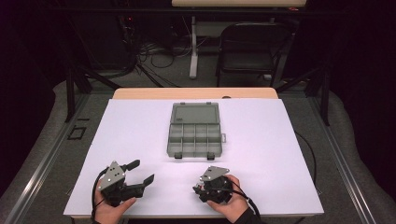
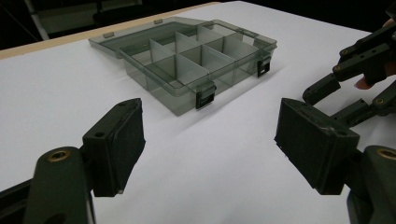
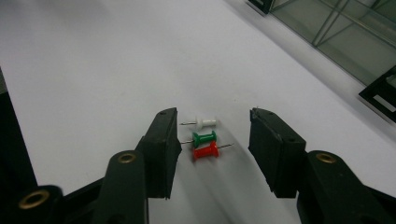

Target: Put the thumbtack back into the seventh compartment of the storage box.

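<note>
A smoky-grey transparent plastic organiser box (image 1: 194, 130) lies open on the white-covered worktop (image 1: 261, 154), its flat lid folded back on the far side and its tray of small square compartments on the near side, two black latches on the near edge. The compartments look empty in the left gripper view.

The right hand-held gripper (image 3: 212, 140) sits near the box's near right corner, on the person's side of it, held low over the white surface. Its jaws are partly spread, with three small plastic push pins lying on the sheet between them: a white push pin (image 3: 203, 122) farthest from the camera, a green push pin (image 3: 204, 138) in the middle and a red push pin (image 3: 207, 151) nearest. The three lie side by side, just touching or nearly so, and neither pad presses on any of them. In that view, a corner of the box tray and one black latch show at the upper right, near the pins.

The left hand-held gripper (image 1: 140, 171) is well to the near left of the box, its jaws spread wide with nothing between them, pointing across the sheet toward the box and toward the other gripper.
</note>
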Tool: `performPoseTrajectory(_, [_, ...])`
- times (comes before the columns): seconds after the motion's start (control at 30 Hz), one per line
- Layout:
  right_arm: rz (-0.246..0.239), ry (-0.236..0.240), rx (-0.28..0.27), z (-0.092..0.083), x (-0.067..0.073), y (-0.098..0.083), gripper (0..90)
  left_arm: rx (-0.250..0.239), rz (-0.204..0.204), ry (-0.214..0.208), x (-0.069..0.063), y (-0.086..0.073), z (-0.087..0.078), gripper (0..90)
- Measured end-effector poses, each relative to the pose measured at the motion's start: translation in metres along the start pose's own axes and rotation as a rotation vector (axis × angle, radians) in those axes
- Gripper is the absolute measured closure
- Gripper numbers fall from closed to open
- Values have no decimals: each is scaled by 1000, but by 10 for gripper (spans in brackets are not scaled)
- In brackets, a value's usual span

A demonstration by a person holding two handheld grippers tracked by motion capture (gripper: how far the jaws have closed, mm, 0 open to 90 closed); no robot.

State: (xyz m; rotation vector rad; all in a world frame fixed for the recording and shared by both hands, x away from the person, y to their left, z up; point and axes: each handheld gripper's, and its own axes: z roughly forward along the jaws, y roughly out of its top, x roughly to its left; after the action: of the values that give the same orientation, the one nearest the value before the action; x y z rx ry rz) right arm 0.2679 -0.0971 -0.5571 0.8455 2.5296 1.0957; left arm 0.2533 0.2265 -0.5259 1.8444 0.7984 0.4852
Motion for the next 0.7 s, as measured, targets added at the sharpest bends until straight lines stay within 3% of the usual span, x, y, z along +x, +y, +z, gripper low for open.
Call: performPoseTrajectory(0.7, [-19, 34, 23, 1, 4, -4, 684, 3, -11, 7, 1, -1, 0, 243])
